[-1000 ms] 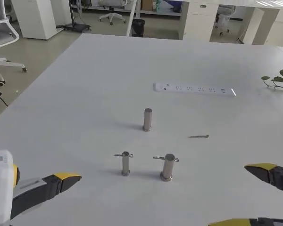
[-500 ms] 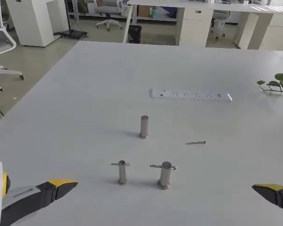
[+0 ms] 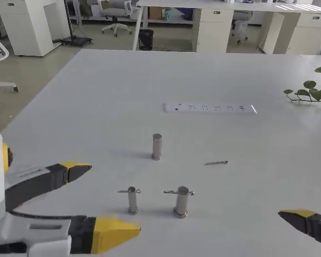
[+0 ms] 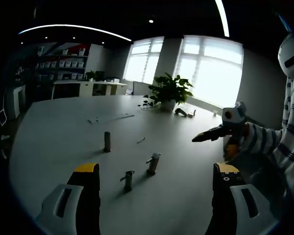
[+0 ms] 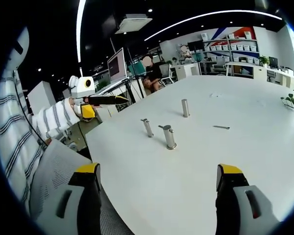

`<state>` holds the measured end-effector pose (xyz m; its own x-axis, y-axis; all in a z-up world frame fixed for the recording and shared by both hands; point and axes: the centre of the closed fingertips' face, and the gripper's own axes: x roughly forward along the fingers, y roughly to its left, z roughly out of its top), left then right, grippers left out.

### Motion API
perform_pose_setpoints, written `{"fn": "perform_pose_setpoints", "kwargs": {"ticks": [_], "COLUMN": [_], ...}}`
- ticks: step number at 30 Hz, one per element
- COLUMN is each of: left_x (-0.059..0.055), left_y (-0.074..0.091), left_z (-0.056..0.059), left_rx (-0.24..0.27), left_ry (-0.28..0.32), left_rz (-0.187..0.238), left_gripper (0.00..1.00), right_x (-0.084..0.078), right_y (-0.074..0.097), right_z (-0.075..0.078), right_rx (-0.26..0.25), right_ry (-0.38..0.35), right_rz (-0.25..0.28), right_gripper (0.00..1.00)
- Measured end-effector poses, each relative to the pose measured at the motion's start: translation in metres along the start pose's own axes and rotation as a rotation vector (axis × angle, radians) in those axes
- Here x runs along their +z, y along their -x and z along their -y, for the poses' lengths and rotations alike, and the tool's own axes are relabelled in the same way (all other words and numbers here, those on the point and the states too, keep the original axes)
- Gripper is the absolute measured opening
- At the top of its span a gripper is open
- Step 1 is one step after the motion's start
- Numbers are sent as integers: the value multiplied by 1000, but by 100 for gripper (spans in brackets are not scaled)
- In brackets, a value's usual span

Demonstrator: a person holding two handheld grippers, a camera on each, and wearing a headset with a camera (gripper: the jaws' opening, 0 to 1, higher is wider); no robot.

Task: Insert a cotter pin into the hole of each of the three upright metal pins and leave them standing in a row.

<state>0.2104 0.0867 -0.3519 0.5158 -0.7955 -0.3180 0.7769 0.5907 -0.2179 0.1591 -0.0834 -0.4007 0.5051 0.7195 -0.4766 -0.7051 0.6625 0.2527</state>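
Three upright metal pins stand on the white table (image 3: 96,107). The back pin (image 3: 157,146) has a bare top. The front left pin (image 3: 132,199) and the front right pin (image 3: 181,201) each carry a cotter pin through the head. A loose cotter pin (image 3: 216,163) lies flat, right of the back pin. My left gripper (image 3: 104,199) is open at the lower left, near the front left pin and empty. One yellow fingertip (image 3: 297,218) of my right gripper shows at the lower right. In its own view the right gripper (image 5: 159,170) is open and empty, well short of the pins (image 5: 169,137).
A white power strip (image 3: 208,108) lies across the table behind the pins. A leafy sprig (image 3: 310,91) rests near the right edge. Office chairs and white cabinets stand beyond the far edge. A striped sleeve (image 4: 264,139) holds the right gripper (image 4: 210,134).
The left gripper has come further into the head view, with both its jaws showing. The right gripper sits lower at the picture's edge. The pins and loose cotter pin have not moved.
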Motion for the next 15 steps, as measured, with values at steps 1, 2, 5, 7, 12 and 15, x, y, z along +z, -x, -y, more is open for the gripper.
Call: {"fn": "perform_pose_setpoints", "kwargs": {"ticks": [1, 2, 5, 7, 12, 15], "left_x": [3, 9, 24, 35, 47, 50], "left_y": [-3, -6, -15, -22, -38, -48], "left_z": [-1, -4, -11, -18, -30, -34], "left_rx": [-4, -7, -7, -1, 6, -5], "left_ry": [-12, -23, -46, -57, -77, -74], "left_rz": [0, 4, 27, 46, 56, 58], "left_gripper": [95, 95, 93, 92, 89, 88], "right_x": [0, 0, -1, -1, -1, -1], "right_y": [0, 0, 1, 1, 3, 5], "right_z": [0, 0, -1, -3, -4, -5], "right_rx": [-1, -1, -1, 0, -2, -5], "right_ry": [-2, -2, -3, -3, -6, -9], "right_rz": [1, 2, 4, 5, 9, 12], "right_gripper": [97, 97, 97, 97, 97, 96]}}
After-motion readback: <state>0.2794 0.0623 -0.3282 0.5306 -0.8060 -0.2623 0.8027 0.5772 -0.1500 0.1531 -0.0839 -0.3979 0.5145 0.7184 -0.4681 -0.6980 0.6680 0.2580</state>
